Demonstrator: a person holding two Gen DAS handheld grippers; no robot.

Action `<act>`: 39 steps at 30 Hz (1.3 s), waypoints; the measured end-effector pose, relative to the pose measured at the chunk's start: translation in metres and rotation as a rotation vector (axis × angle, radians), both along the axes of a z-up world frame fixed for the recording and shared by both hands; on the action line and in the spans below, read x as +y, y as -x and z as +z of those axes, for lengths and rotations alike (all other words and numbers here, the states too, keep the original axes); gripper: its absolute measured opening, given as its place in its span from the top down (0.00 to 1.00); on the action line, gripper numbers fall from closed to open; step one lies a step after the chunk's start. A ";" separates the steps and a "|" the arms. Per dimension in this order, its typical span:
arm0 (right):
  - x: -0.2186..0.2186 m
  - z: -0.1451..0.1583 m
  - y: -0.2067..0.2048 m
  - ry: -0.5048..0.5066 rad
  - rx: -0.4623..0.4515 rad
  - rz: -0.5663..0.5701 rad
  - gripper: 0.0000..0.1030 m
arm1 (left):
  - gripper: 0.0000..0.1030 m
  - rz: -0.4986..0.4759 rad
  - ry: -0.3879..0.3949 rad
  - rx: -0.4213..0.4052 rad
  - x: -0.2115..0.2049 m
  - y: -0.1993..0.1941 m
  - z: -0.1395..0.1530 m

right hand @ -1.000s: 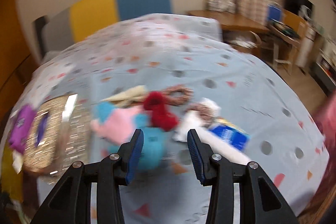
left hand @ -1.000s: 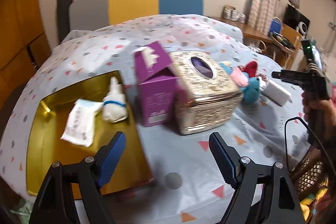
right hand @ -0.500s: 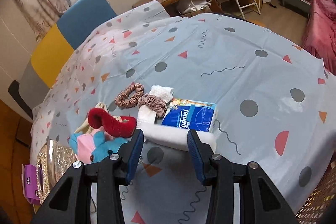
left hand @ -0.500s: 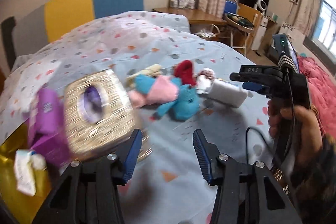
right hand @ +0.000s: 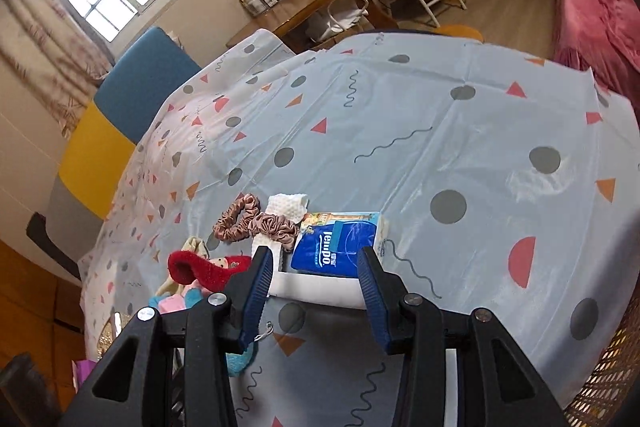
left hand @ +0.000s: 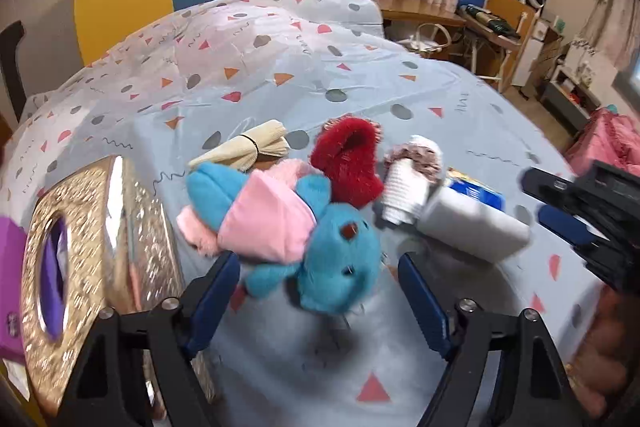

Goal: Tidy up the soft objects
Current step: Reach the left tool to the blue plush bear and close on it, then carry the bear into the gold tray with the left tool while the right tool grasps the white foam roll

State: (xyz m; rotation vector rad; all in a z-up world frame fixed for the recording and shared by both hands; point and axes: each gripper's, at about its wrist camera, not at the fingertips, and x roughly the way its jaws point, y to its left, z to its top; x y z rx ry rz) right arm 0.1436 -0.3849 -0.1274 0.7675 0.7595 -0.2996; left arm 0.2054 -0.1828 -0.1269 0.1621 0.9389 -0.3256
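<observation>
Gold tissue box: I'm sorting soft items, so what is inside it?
Through the oval opening of the gold tissue box only something purple shows; the walls hide the rest of the contents.

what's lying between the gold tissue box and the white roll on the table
In the left wrist view, the blue and pink plush toy lies between the gold tissue box and the white roll.

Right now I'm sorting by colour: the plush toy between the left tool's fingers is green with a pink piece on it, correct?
Not quite. The plush toy is blue, not green, as the left wrist view shows. It does have a pink piece on it and lies between the open fingers of the left tool.
</observation>
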 end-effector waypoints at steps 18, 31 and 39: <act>0.022 -0.002 -0.022 0.121 0.112 0.130 0.46 | 0.70 -0.153 0.058 -0.004 0.002 0.010 -0.003; 0.069 -0.009 -0.064 0.448 0.343 0.570 0.37 | 0.70 -0.146 0.123 -0.074 0.032 0.018 0.049; 0.099 -0.047 -0.077 0.503 0.510 0.827 0.27 | 0.70 -0.139 0.144 -0.085 0.046 0.019 0.068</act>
